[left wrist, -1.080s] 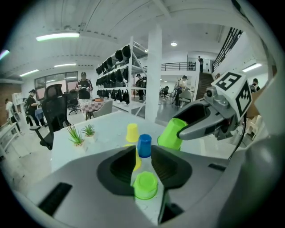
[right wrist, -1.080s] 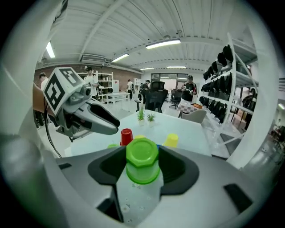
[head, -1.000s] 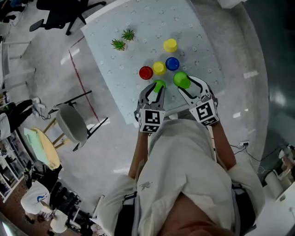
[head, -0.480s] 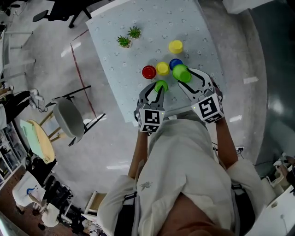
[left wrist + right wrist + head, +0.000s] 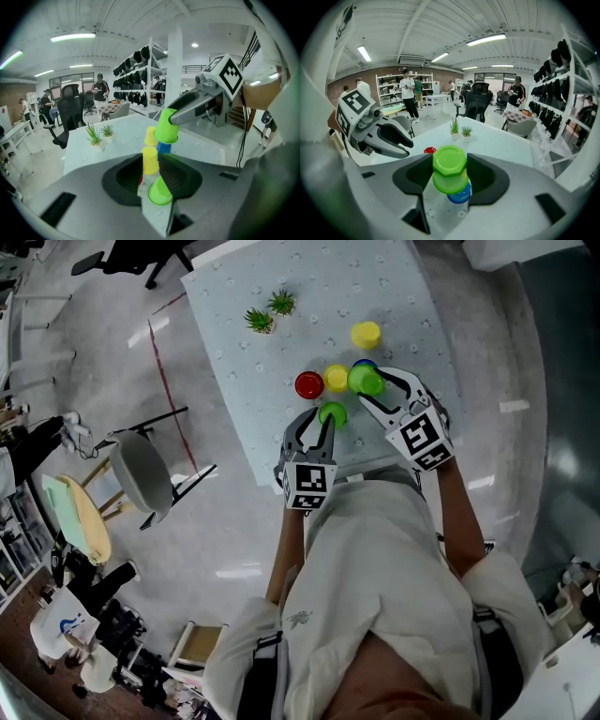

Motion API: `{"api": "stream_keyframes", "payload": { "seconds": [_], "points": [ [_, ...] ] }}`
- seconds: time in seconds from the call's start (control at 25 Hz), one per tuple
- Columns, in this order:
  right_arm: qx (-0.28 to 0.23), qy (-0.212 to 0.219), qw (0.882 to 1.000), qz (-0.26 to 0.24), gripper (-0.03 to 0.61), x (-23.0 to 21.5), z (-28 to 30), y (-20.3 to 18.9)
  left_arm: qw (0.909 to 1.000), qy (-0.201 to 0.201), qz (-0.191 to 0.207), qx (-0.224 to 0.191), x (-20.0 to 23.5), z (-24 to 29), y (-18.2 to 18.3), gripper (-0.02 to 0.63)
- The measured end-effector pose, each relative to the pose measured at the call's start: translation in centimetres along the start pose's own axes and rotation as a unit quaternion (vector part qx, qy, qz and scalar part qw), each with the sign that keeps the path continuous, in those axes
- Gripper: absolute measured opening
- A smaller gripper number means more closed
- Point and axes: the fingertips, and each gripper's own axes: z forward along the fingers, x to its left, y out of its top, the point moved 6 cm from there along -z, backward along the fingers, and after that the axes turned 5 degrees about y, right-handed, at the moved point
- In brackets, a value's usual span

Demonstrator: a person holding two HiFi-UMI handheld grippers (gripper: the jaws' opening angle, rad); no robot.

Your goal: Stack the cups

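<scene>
At near edge of table (image 5: 246, 381), gripping green cup (image 5: 449, 174) upside down w/ R gripper (image 5: 369, 387), jaws pressed on its sides, directly above blue cup (image 5: 164, 149). Judging from L gripper view, hovering w/ rim about level w/ blue's top, not seated yet. Holding L gripper (image 5: 322, 421) clenched, jaws together, second green cup (image 5: 332, 413) just off its tips; no telling if touching. Beside blue: near yellow cup (image 5: 336, 379), then red cup (image 5: 308, 384). Further back: far yellow cup (image 5: 366, 334) and, well off, two small plants (image 5: 272, 312).

Risks, as judged:
- Lowering off-centre → catching blue's edge w/ rim, tipping it or shoving it into near yellow cup.
- Letting go early or tilted → leaving green cup crooked, liable to slide off and roll toward table edge.
- Spreading jaws wide on release → clipping near yellow cup, given tight spacing.
- Swinging L gripper carelessly → knocking second green cup over.
</scene>
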Motion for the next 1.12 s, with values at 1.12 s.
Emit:
{"api": "stream_keyframes", "payload": {
  "seconds": [1.12],
  "points": [
    [0.036, 0.033, 0.999, -0.024, 0.23, -1.4, 4.3, -1.5, 0.9995, 0.023, -0.012, 0.02, -0.3, 0.2, -1.0, 0.114]
  ]
}}
